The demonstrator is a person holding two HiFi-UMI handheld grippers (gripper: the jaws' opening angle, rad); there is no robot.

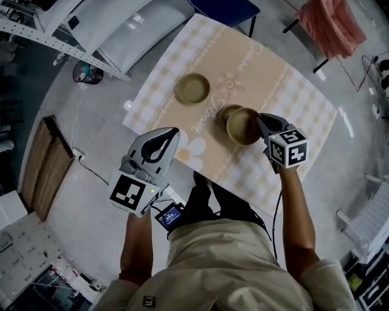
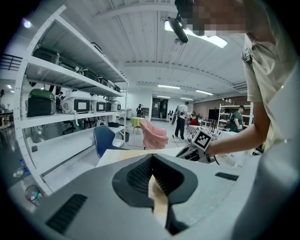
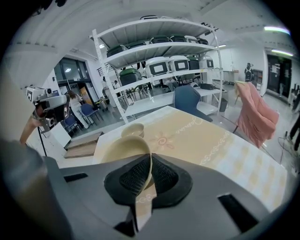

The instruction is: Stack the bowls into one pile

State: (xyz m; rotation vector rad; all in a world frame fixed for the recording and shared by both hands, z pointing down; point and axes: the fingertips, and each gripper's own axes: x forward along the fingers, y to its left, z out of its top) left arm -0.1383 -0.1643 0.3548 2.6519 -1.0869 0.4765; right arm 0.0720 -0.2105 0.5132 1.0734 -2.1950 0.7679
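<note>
Three tan bowls show in the head view on a table [image 1: 285, 97] with a yellow checked cloth. One bowl [image 1: 192, 88] stands alone at the far left. My right gripper [image 1: 260, 123] is shut on the rim of a second bowl [image 1: 243, 126], which is tilted. It partly hides a third bowl [image 1: 225, 111] just behind it. In the right gripper view the held bowl [image 3: 123, 149] has its wall between the pads of my right gripper [image 3: 150, 163], and the lone bowl [image 3: 132, 130] lies beyond. My left gripper [image 1: 174, 133] [image 2: 151, 165] is shut on nothing over the table's near left edge.
A blue chair [image 1: 226, 8] stands at the table's far end, with a pink-draped chair [image 1: 332, 24] to its right. White shelving [image 1: 67, 33] runs along the left, and a wooden board [image 1: 45, 165] lies on the floor. People stand far off in the room.
</note>
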